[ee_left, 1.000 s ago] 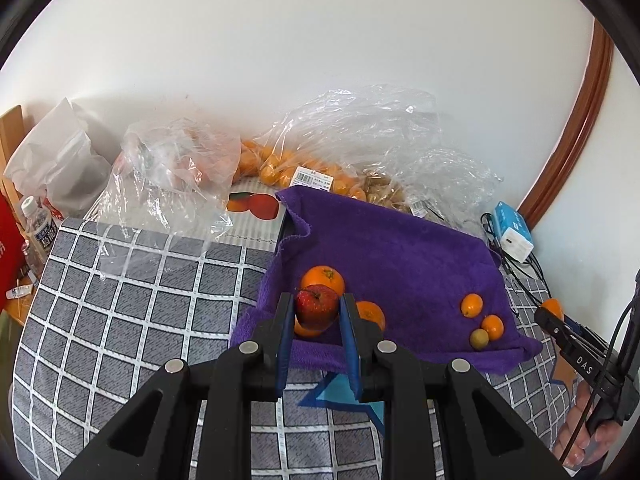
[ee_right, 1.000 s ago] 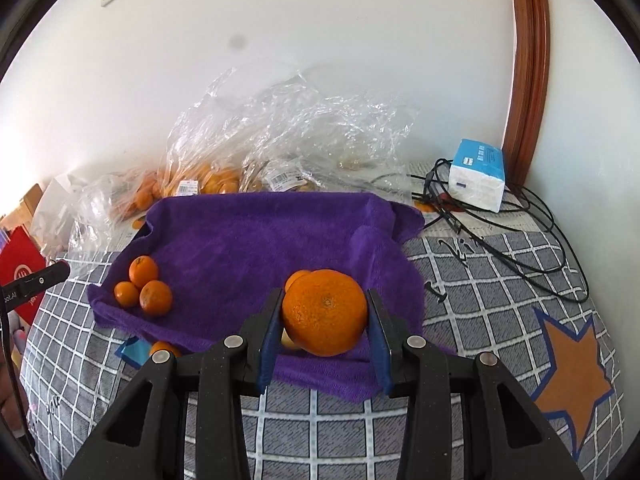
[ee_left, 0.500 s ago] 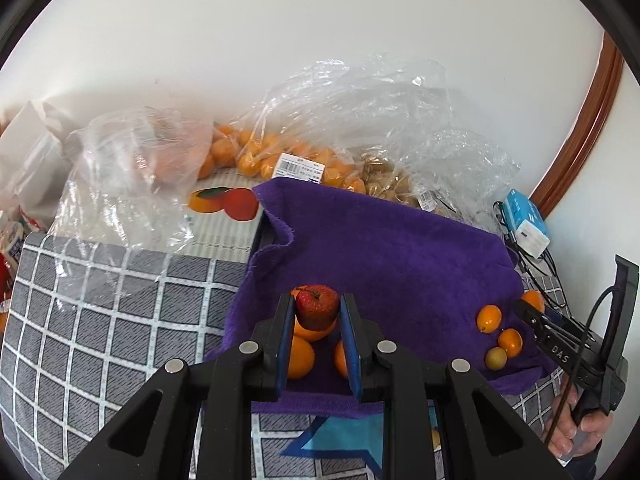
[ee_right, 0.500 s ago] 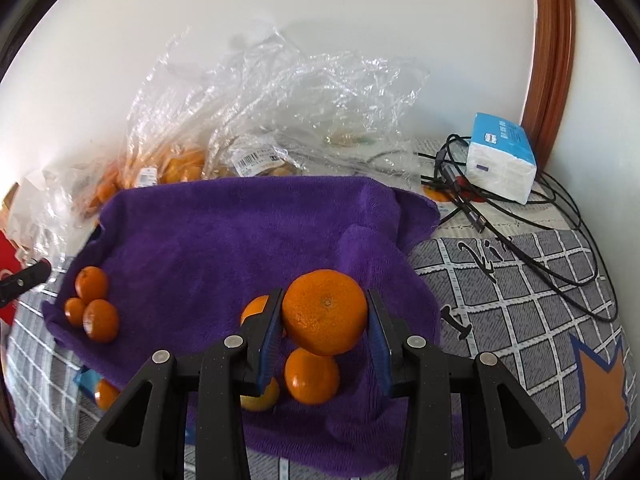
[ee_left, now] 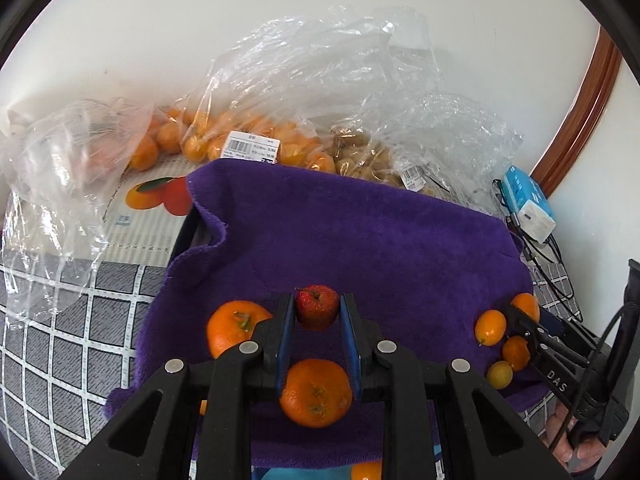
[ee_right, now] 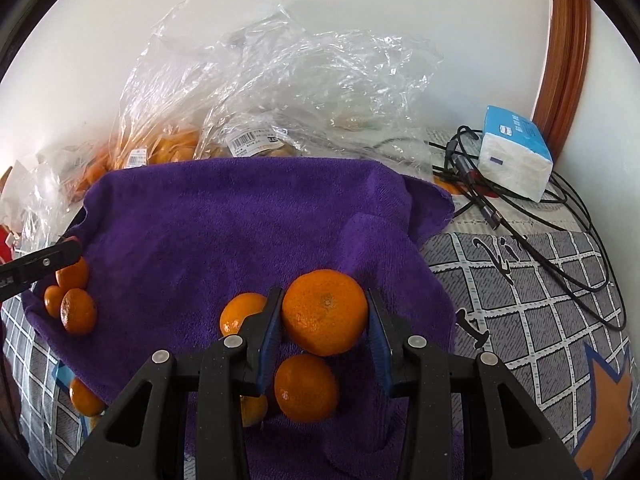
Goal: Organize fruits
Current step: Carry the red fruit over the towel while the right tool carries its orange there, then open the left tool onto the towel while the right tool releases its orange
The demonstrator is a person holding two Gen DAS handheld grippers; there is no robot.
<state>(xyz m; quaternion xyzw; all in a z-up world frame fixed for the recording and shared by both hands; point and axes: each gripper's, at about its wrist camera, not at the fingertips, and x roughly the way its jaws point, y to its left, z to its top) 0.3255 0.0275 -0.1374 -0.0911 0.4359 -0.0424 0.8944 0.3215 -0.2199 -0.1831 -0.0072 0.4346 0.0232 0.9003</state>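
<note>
My left gripper [ee_left: 317,312] is shut on a small red apple [ee_left: 317,306] above the near left part of a purple towel [ee_left: 360,240]. Two oranges [ee_left: 236,326] lie on the towel under and beside it. My right gripper [ee_right: 325,314] is shut on a large orange [ee_right: 325,312] over the towel [ee_right: 224,232] at its near right. Two smaller oranges [ee_right: 306,388] rest on the cloth just below that orange. In the left wrist view the right gripper [ee_left: 520,320] shows at the right edge, among several small citrus fruits [ee_left: 490,327].
Clear plastic bags of oranges [ee_left: 240,140] and brownish fruit [ee_left: 368,160] pile up against the white wall behind the towel. A blue and white box [ee_right: 514,152] and black cables [ee_right: 540,208] lie at the right. The checked bedcover [ee_right: 540,280] surrounds the towel.
Both grippers came forward and lower over the towel, each keeping its fruit. The oranges on the cloth now sit closer under the fingers in both views.
</note>
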